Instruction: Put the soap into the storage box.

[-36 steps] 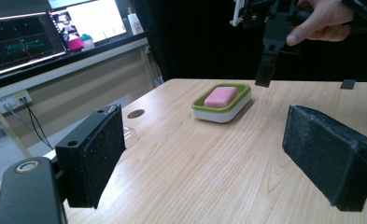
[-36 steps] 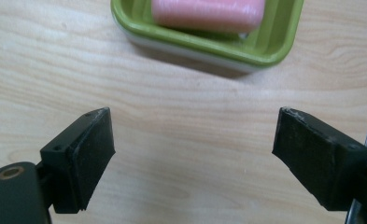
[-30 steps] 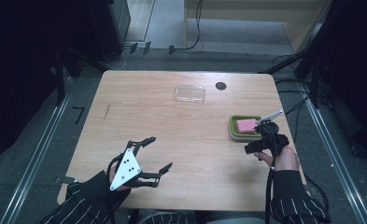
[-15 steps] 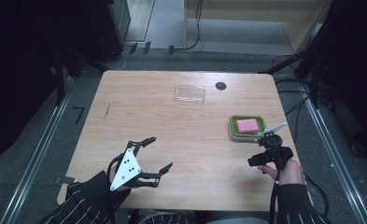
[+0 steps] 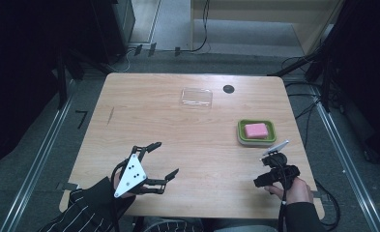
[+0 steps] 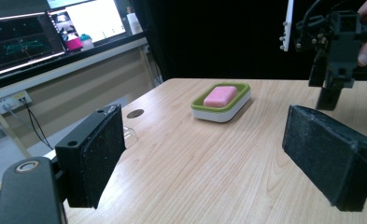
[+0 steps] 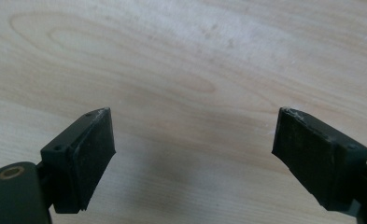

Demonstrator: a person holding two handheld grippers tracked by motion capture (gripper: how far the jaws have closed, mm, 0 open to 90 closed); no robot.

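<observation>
One pink soap (image 5: 255, 129) in one green dish (image 5: 240, 131), one clear lid (image 5: 196, 96) on the surface (image 5: 178, 130)
My two grippers, left gripper (image 5: 166, 157) and right gripper (image 7: 193, 116), spread their fingers wide, empty

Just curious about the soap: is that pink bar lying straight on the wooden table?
No, the pink rectangular soap bar sits inside a green-rimmed dish on the table.

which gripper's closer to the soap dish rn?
Right. The right gripper is just in front of the soap dish, near the table's front right edge; the left gripper is far across on the table's left side.
</observation>
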